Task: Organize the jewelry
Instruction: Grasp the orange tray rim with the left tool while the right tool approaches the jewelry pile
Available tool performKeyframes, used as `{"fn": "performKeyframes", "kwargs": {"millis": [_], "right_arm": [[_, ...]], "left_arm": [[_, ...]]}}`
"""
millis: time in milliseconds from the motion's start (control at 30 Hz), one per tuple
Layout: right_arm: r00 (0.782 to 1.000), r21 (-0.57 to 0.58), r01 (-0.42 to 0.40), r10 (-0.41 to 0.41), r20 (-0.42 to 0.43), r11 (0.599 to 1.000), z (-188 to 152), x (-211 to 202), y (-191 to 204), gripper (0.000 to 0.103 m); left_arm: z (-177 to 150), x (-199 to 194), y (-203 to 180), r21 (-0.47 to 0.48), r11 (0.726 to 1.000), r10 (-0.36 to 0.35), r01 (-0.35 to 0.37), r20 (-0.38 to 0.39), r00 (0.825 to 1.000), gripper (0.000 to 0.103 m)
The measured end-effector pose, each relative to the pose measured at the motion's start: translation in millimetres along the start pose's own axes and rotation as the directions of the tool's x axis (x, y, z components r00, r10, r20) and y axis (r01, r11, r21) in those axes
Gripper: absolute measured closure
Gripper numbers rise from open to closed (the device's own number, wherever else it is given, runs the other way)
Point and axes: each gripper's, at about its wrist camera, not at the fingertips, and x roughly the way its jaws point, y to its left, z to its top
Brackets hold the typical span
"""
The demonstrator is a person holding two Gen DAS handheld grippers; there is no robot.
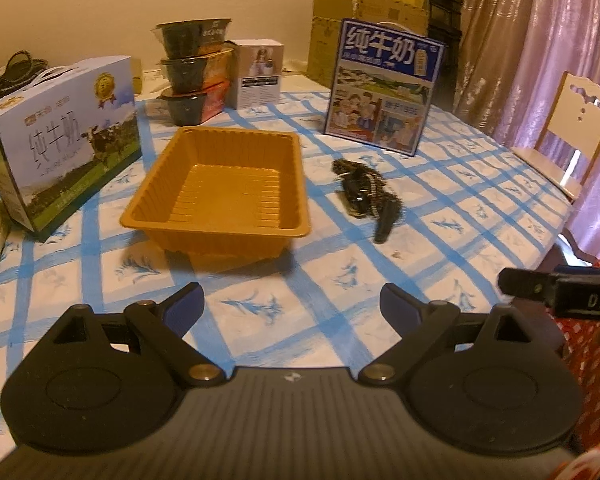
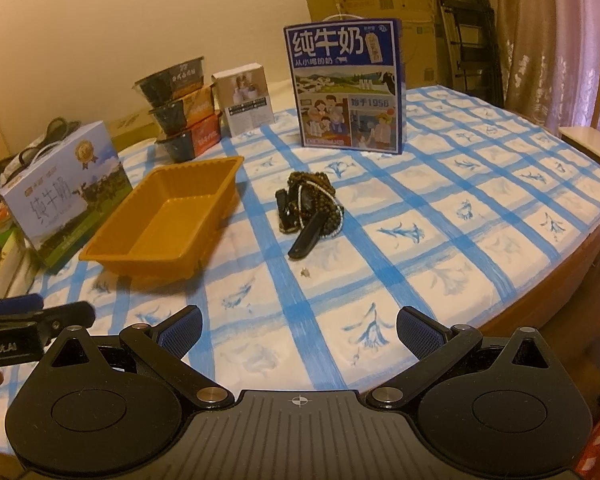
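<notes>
Left wrist view: the left tongs (image 1: 292, 304) hang spread wide over the checked tabletop (image 1: 480, 216), nothing between the blue pads. The orange tray (image 1: 220, 188) sits at about 11 o'clock from them, empty, with its near wall facing the camera. The jewelry pile (image 1: 366, 192), dark beads and chains tangled with a black strap, lies at 1 o'clock, apart from the tray on its right side and well ahead of the tongs. Only this view shows the chair (image 1: 572, 120) full on at the far right edge, and the tip of the right tongs (image 1: 540, 288) poking in at 3 o'clock. The pale milk carton (image 1: 64, 136) stands at 10 o'clock, and the blue milk box (image 1: 384, 88) stands upright behind the pile.

Right wrist view: the right tongs (image 2: 300, 328) are spread wide as well, empty. Here the jewelry pile (image 2: 308, 208) lies dead ahead at 12 o'clock, clearer now, a silvery beaded chain draped across it and the strap pointing back toward the tongs. A tiny loose piece (image 2: 306, 272) rests on the cloth just short of the strap, between pile and tongs; too small to tell what it is. The tray (image 2: 164, 224) lies at 10 o'clock, left of the pile and not touching it. This view alone catches the left tongs (image 2: 40, 316) from the side at 9 o'clock.
</notes>
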Motion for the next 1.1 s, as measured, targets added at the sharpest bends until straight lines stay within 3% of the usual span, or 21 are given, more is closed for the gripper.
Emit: {"fn": "performKeyframes", "kwargs": {"millis": [333, 567, 767, 1033, 1100], "right_arm": [[0.999, -0.006, 0.024, -0.024, 0.036, 1.0, 6.5, 34.7, -10.0, 0.0], [1.0, 0.012, 0.019, -0.019, 0.007, 1.0, 14.0, 71.5, -27.0, 0.0], [0.999, 0.073, 0.036, -0.038, 0.023, 0.997, 18.3, 107.2, -39.9, 0.0], [0.999, 0.132, 0.025, -0.03, 0.034, 0.991, 32.4, 149.6, -45.4, 0.0], [0.999, 0.138, 0.021, -0.026, 0.035, 0.99, 34.2, 157.6, -45.5, 0.0]], "left_arm": [[-1.9, 39.1, 56.7, -0.179, 0.984, 0.021, -0.027, -0.035, 0.999, 0.01], [-7.2, 67.3, 99.4, -0.337, 0.941, 0.057, -0.034, 0.058, 0.997, 0.013], [-0.9, 94.5, 129.3, -0.36, 0.932, 0.087, -0.041, 0.114, 0.99, 0.019], [5.1, 135.0, 160.0, -0.438, 0.897, 0.159, -0.068, 0.176, 0.971, 0.024], [7.5, 145.5, 165.1, -0.455, 0.889, 0.159, -0.06, 0.183, 0.97, 0.03]]}}
